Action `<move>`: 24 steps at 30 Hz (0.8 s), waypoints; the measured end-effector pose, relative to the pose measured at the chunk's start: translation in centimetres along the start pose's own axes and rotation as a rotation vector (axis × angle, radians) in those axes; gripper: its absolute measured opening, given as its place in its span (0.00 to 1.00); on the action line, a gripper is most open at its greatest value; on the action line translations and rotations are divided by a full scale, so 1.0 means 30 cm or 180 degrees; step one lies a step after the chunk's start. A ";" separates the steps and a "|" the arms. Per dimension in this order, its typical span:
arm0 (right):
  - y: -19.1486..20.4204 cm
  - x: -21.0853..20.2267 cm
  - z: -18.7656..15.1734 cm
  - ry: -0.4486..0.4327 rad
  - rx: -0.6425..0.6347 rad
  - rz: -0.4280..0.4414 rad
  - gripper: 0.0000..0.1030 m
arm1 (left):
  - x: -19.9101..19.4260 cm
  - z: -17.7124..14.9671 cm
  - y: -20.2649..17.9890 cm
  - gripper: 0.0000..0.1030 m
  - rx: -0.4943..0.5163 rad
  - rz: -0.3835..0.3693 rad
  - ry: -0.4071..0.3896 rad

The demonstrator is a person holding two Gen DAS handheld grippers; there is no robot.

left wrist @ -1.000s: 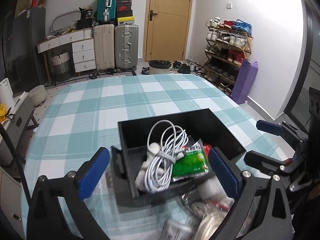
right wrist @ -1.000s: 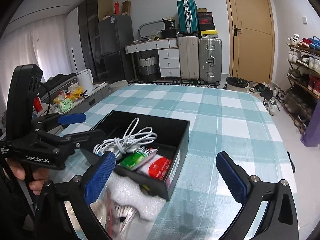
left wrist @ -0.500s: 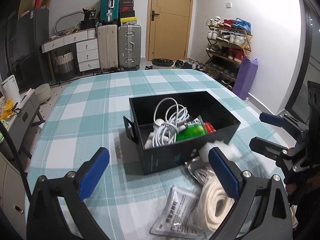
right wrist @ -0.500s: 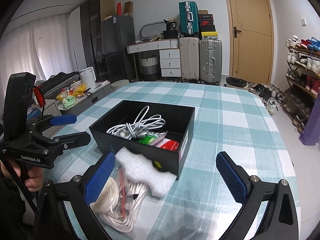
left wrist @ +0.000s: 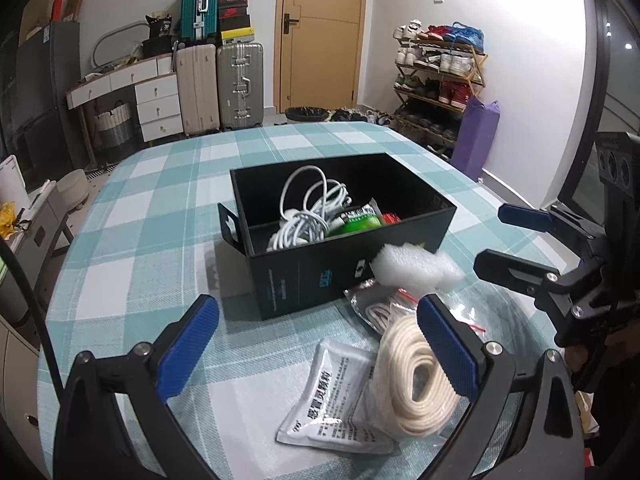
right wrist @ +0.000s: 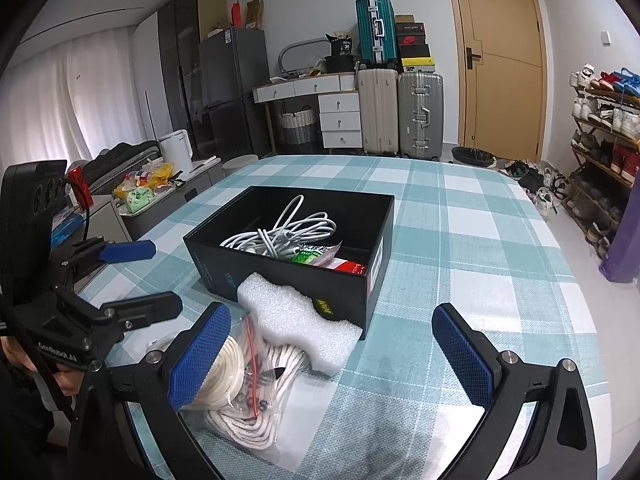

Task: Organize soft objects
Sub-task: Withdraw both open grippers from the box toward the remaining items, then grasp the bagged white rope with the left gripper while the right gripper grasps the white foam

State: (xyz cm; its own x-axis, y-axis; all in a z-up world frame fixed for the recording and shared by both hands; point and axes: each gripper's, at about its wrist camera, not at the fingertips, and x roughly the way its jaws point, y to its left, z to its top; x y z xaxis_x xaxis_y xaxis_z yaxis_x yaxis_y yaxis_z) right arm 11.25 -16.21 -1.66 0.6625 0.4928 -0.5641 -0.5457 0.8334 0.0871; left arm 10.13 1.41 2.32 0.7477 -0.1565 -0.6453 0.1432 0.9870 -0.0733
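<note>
On the teal checked desk (left wrist: 132, 216) sat a black cardboard box (left wrist: 344, 240); left tongs (left wrist: 316, 340) and right tongs (right wrist: 332, 348) gaped wide, holding nothing

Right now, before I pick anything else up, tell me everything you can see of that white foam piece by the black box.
The white foam piece is a thick slab of bubbly packing foam with wavy, notched edges. It lies outside the black box, tilted, its far end leaning against the box's near wall. Its near end rests on the clear bag of coiled white cord. Neither gripper touches it; both are open.
</note>
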 end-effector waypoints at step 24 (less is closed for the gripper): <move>-0.016 0.020 -0.007 0.0062 0.0063 0.0052 0.99 | 0.006 -0.060 -0.124 0.97 0.0555 -0.0466 0.0358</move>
State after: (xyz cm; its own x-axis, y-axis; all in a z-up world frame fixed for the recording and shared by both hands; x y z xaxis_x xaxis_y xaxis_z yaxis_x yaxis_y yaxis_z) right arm 11.81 -16.36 -2.21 0.6434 0.5016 -0.5783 -0.5460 0.8302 0.1127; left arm 8.57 -2.23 1.10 0.6353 -0.2826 -0.7187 0.3618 0.9311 -0.0463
